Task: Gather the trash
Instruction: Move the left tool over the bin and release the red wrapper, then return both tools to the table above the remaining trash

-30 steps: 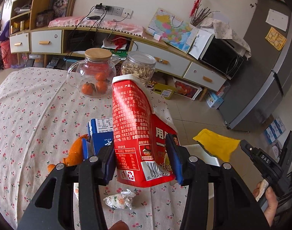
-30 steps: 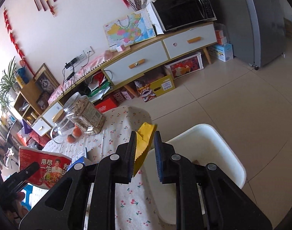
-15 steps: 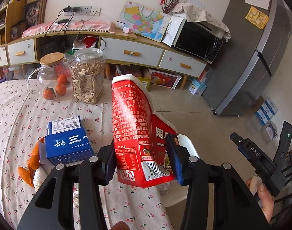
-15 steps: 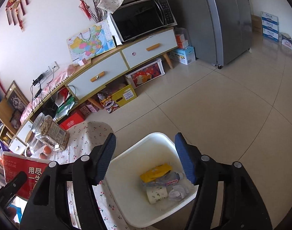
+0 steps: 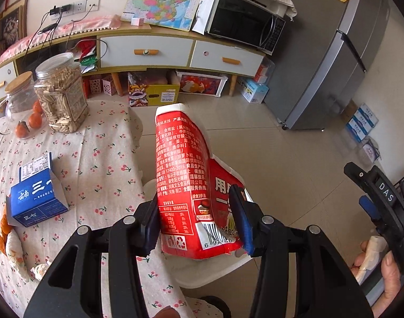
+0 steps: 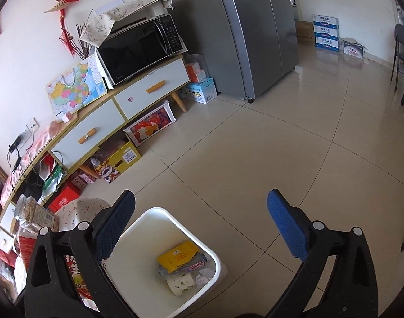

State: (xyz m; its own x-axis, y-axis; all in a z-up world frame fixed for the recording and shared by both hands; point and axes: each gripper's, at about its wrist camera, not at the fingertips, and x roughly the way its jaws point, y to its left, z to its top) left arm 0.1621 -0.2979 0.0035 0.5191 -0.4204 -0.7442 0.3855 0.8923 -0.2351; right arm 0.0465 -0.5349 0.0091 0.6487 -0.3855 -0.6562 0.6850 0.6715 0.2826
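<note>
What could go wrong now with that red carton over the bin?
1. The left gripper holds the crushed red carton only by its lower end; it might tilt or slip.
2. The bin sits tight against the table edge, so a release too early could drop the carton on the cloth or floor.
3. The right gripper, jaws just opened and empty, hangs over the bin, so the grippers could collide.

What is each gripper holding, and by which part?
The left gripper clamps the red carton across its lower end, one pad on each side. The right gripper has just been opening; nothing is between its jaws.
</note>
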